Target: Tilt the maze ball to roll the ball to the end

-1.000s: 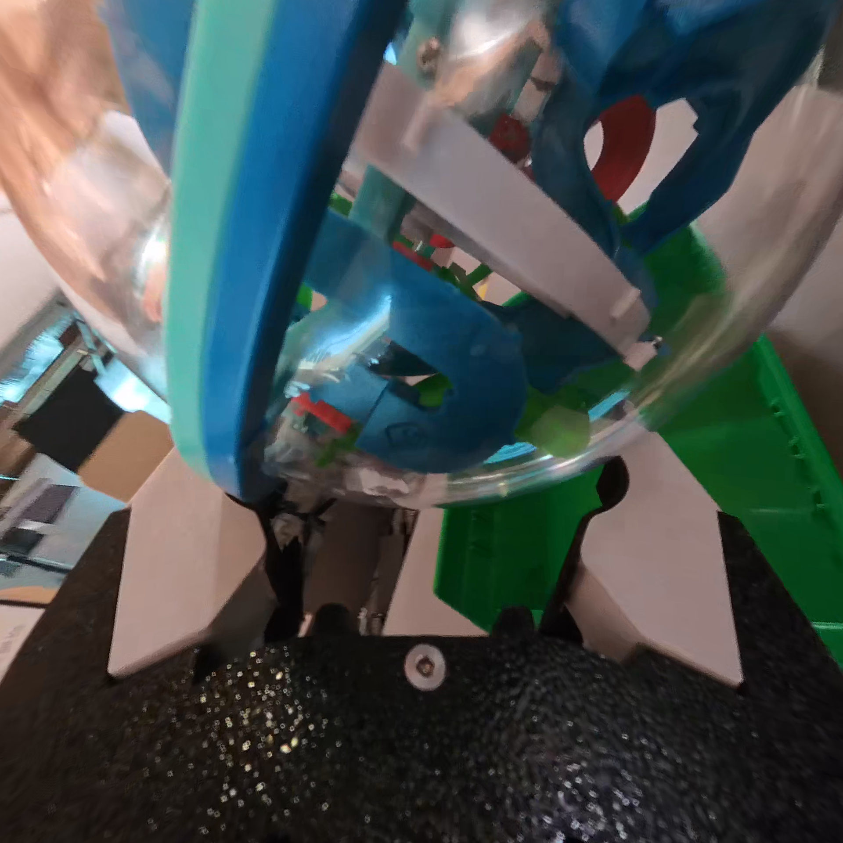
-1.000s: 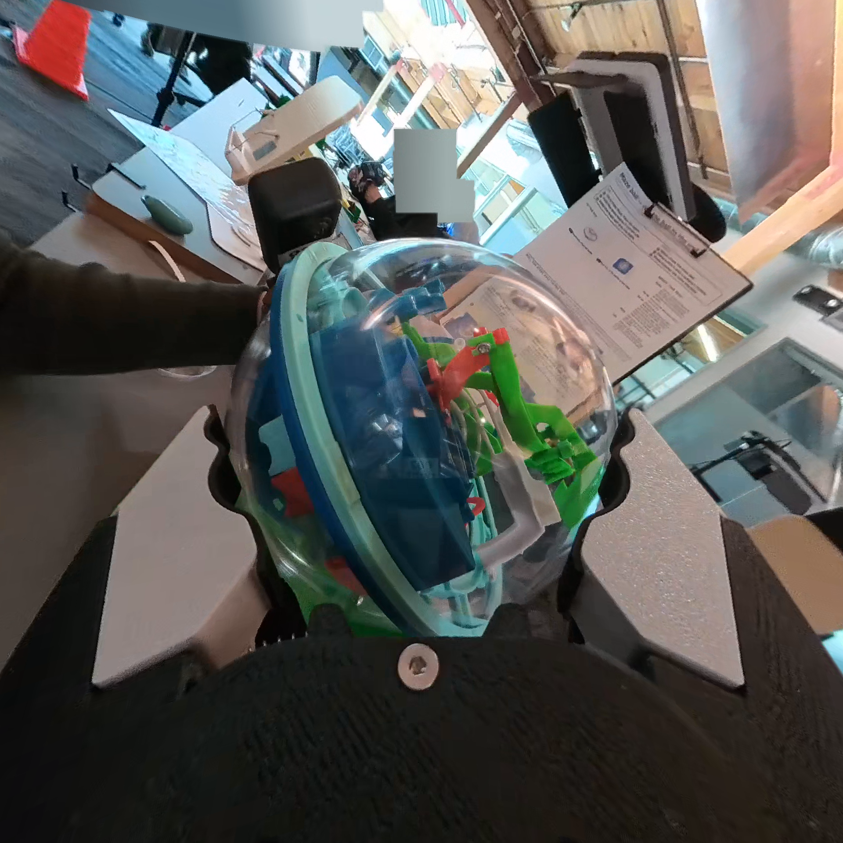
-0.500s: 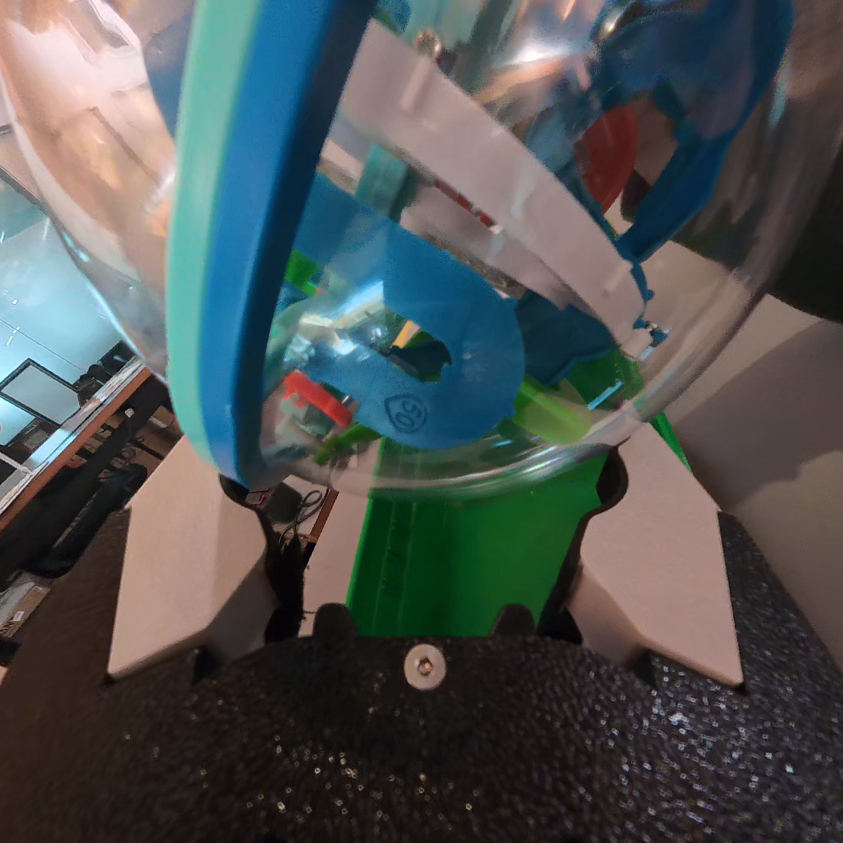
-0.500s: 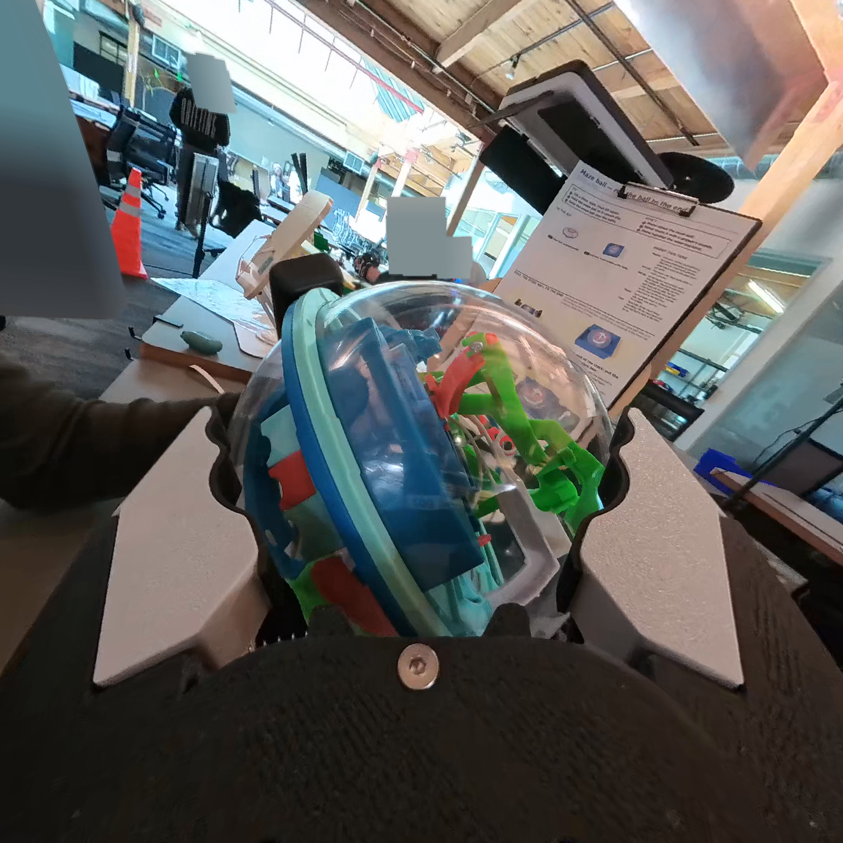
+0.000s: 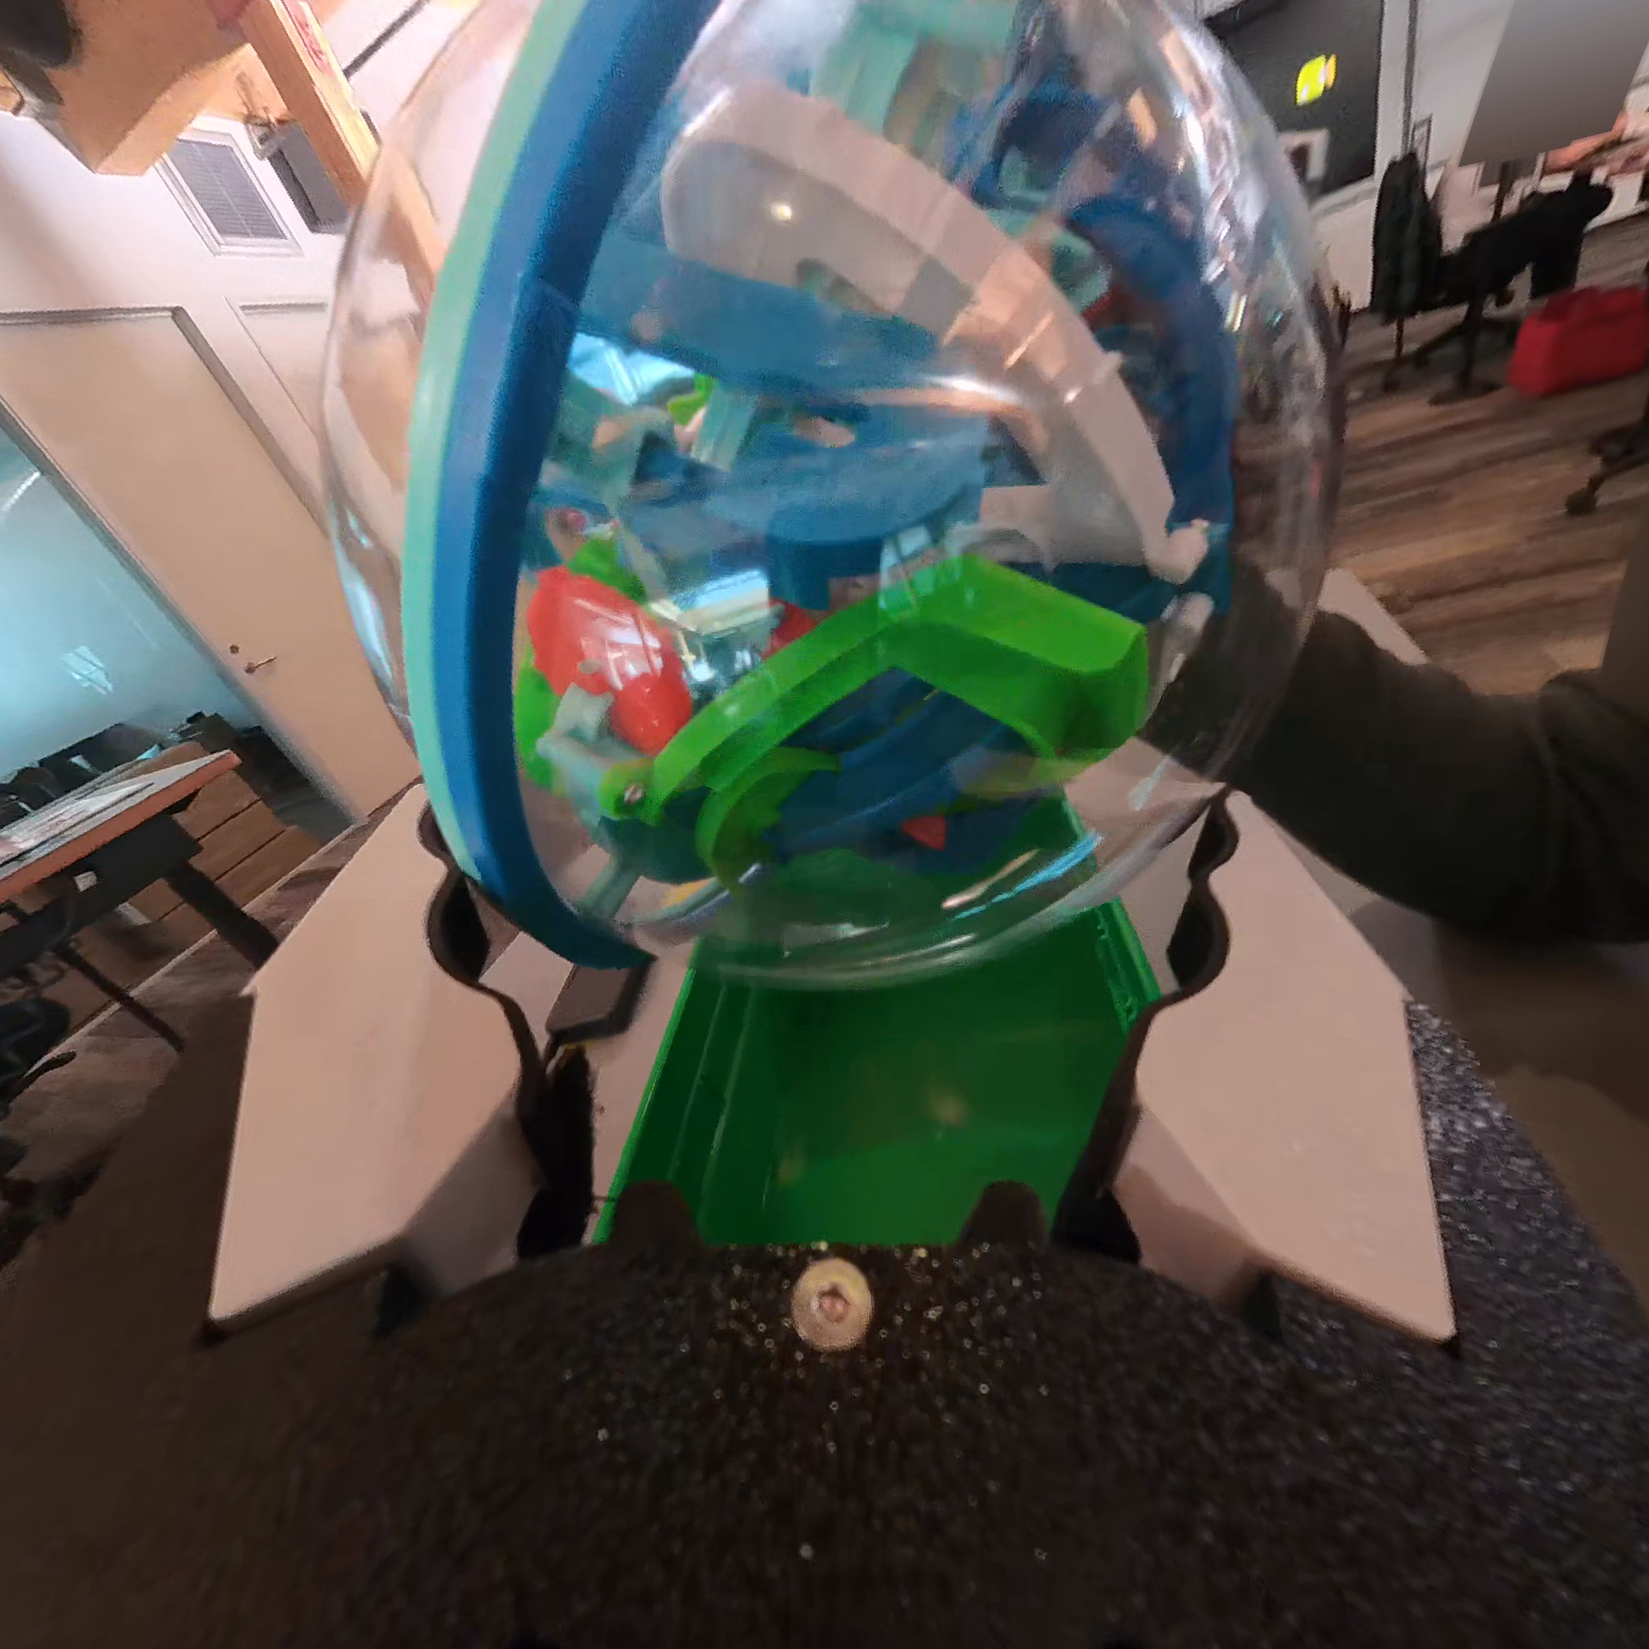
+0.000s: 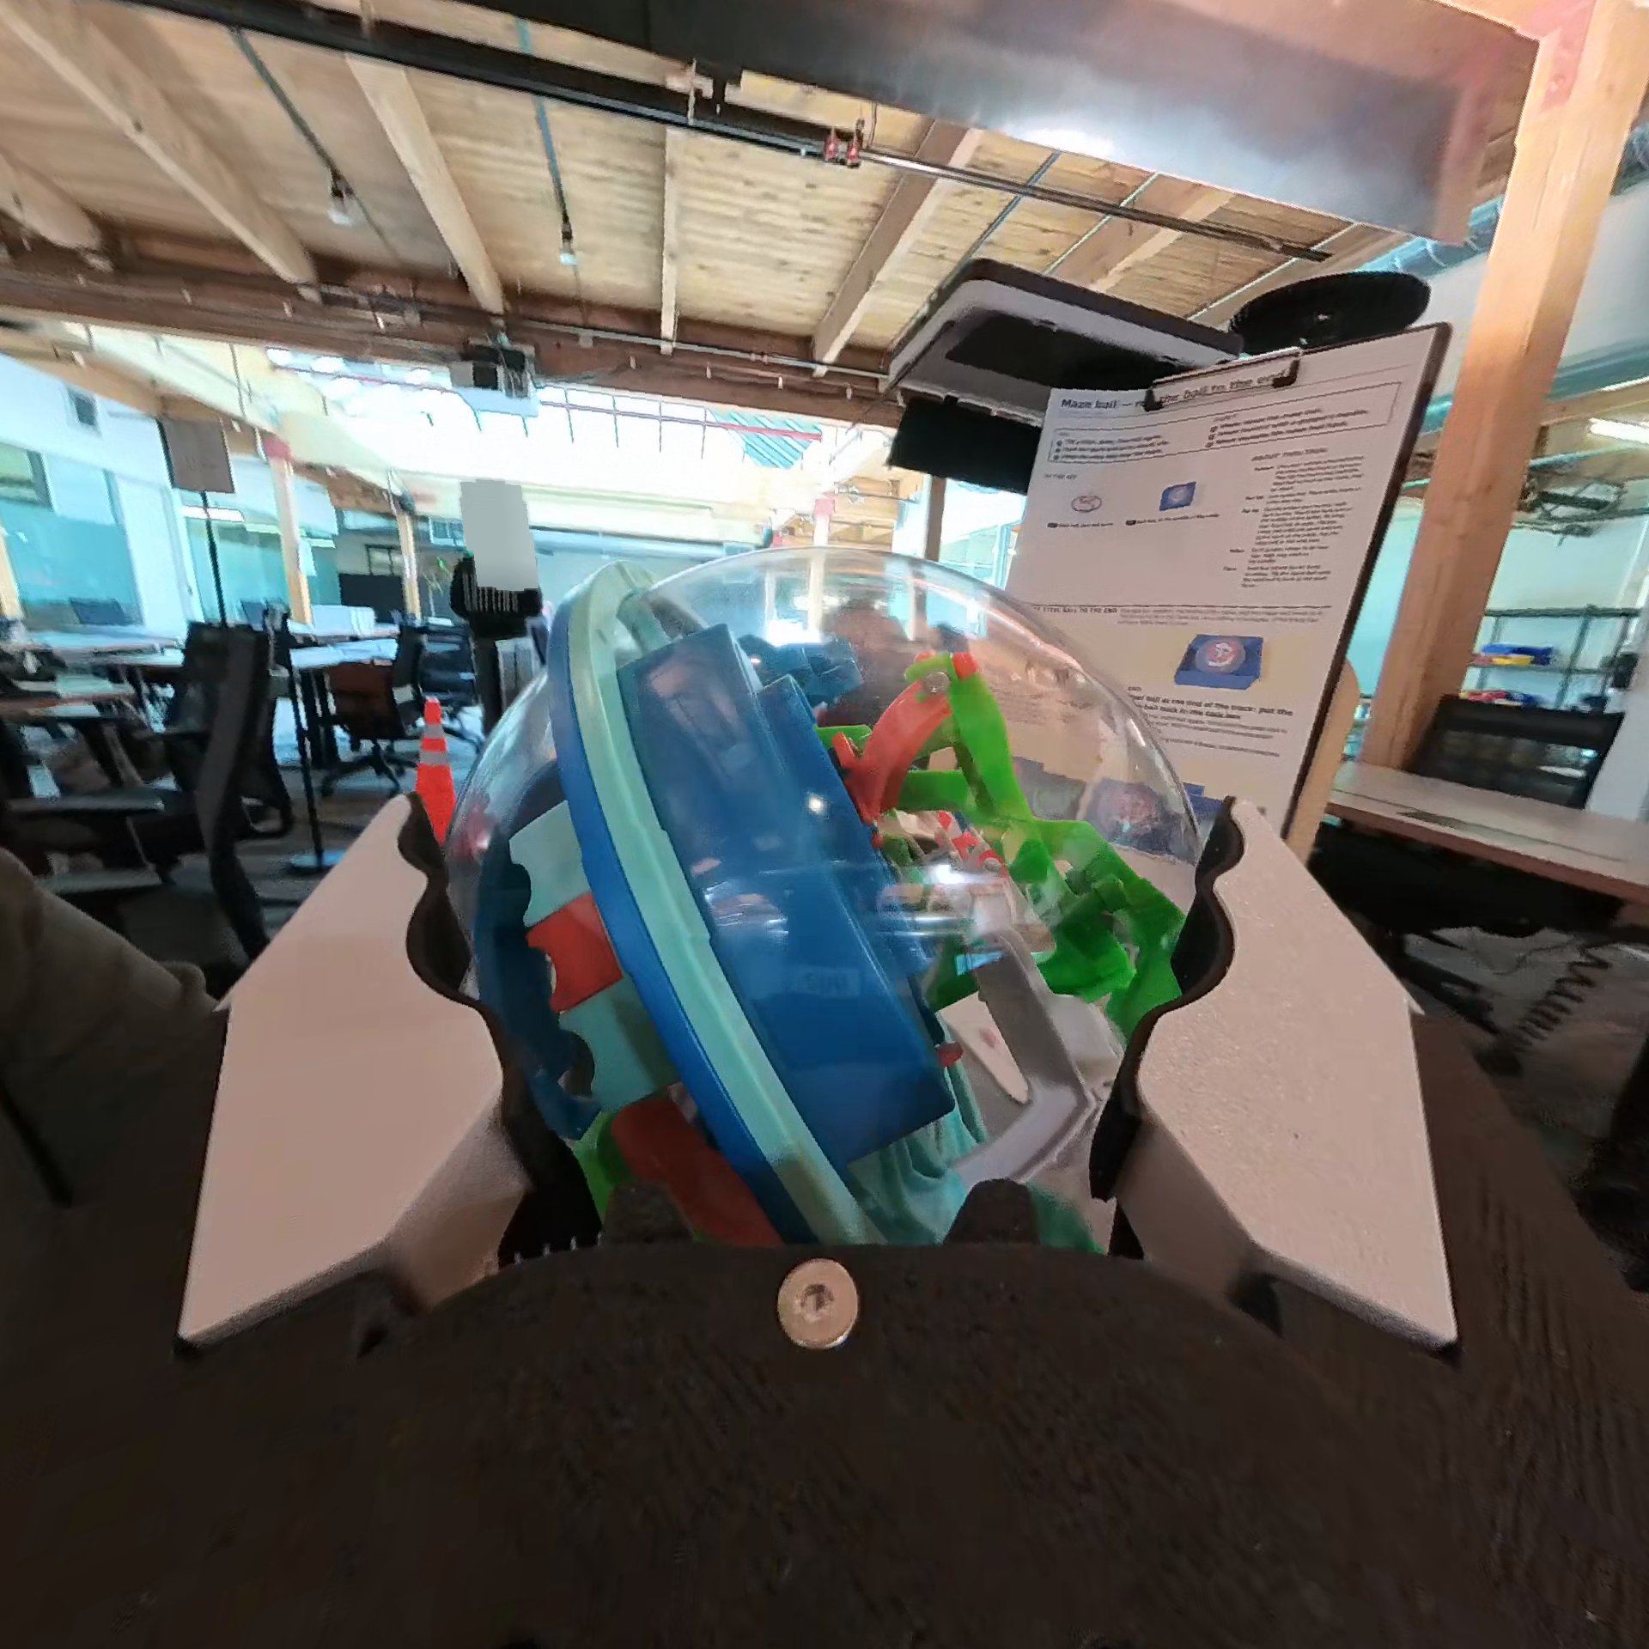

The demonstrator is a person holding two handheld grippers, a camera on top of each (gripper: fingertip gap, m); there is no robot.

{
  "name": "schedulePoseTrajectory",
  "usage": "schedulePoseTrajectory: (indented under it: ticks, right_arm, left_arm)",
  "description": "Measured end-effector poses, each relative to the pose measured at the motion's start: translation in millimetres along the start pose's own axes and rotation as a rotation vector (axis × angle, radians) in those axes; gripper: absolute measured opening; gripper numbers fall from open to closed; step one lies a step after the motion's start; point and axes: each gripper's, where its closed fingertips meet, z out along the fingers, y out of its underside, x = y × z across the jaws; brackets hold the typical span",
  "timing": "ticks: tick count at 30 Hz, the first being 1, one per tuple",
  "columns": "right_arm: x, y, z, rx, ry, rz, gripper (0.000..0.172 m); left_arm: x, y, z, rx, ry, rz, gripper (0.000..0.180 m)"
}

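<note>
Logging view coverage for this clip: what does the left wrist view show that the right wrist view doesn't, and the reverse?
Left wrist view only: a green tray below the maze ball, a door, a red bag.
Right wrist view only: a clipboard, an orange cone, ceiling beams, desks and chairs.
Both: the clear maze ball with its blue ring, between that view's own tool fingers, and a dark sleeve.
</note>
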Motion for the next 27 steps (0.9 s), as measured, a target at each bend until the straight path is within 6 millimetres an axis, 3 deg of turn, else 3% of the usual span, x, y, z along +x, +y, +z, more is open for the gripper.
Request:
schedulePoseTrajectory:
  ticks: [9,19,27]
  right_arm:
    - [11,-7,3,0.081,0.012,0.168,0.160]
    - [31,3,-8,0.060,0.077,0.325,0.160]
    - [29,2,-13,0.038,0.041,0.371,0.155]
  left_arm:
    - [-4,-18,-6,0.083,0.000,-0.095,0.154]
    - [-10,-6,2,0.055,0.016,-0.249,0.154]
    - [-7,0,2,-0.052,-0.054,-0.054,0.158]
